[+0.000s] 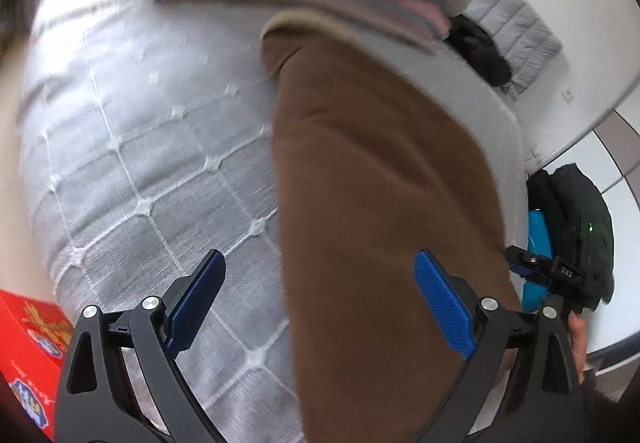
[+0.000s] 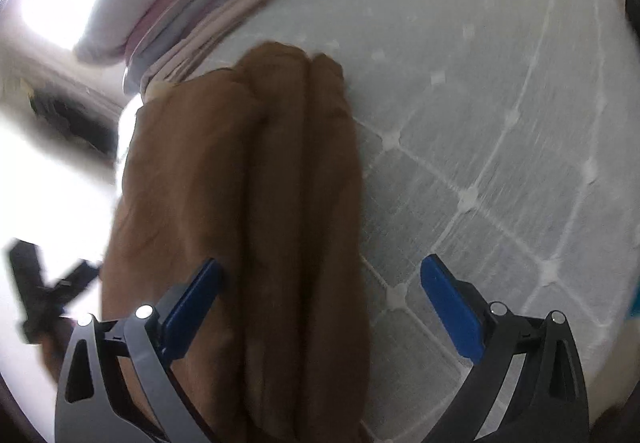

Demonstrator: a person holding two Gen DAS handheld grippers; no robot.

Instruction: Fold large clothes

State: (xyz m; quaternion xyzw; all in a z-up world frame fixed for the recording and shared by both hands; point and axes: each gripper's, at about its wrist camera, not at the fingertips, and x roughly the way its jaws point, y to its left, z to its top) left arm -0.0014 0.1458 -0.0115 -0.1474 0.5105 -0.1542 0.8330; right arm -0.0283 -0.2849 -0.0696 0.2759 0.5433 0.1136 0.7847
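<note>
Brown garment (image 1: 384, 203) on quilted mattress (image 1: 152, 147)

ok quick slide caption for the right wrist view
Open right gripper above a brown garment folded lengthwise on a quilted white bed cover.

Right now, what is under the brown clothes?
The brown clothes lie on a grey quilted bed cover, which shows all around them. What the cover looks like right beneath the cloth is hidden. Both tools hover open above.
</note>
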